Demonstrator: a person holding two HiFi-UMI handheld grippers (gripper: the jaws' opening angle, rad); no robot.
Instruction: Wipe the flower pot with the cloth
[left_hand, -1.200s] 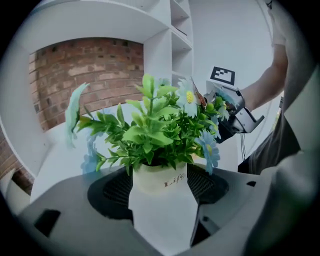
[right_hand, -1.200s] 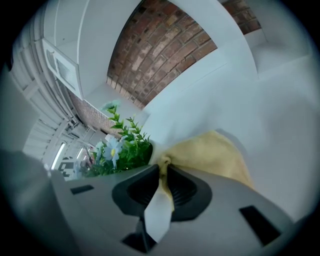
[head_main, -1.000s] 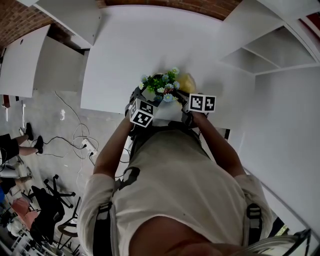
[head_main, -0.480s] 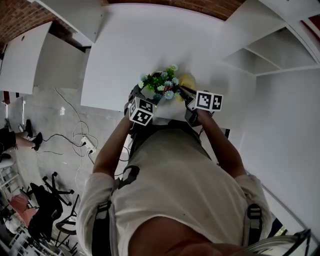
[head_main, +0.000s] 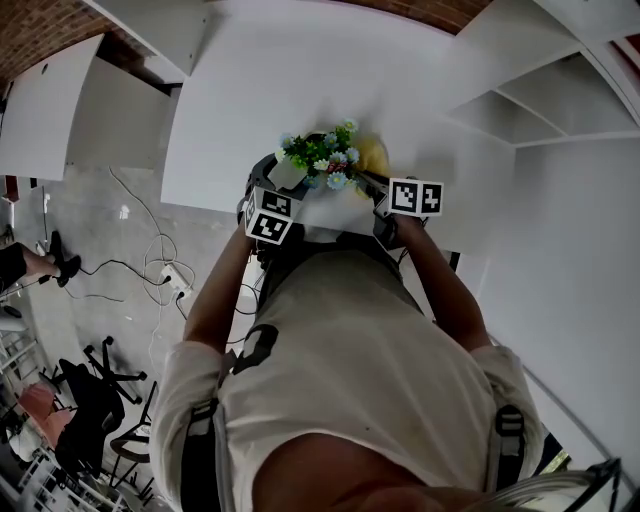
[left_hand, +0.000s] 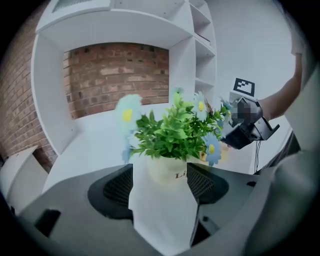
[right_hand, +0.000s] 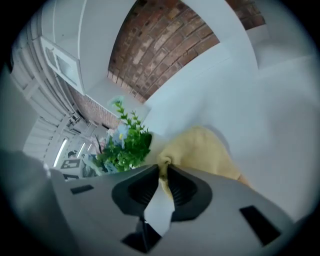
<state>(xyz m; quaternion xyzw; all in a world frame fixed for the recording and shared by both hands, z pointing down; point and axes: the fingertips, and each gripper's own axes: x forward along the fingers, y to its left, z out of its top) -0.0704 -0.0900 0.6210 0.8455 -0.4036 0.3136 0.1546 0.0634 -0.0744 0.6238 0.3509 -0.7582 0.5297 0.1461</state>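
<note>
Flower pot (left_hand: 166, 171) shifted left; cream-white (leafy, blue daisies (left_hand: 212, 149)); yellow cloth (right_hand: 206, 150) beside.

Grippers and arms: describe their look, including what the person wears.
The left gripper and right gripper each have a grey body, dark textured pads and a white cube with black square markers. The person wears a light short-sleeved shirt and dark shoulder straps.

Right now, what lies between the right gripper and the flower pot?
The yellow cloth, pinched in the right gripper's jaws; the right gripper view shows it.
</note>
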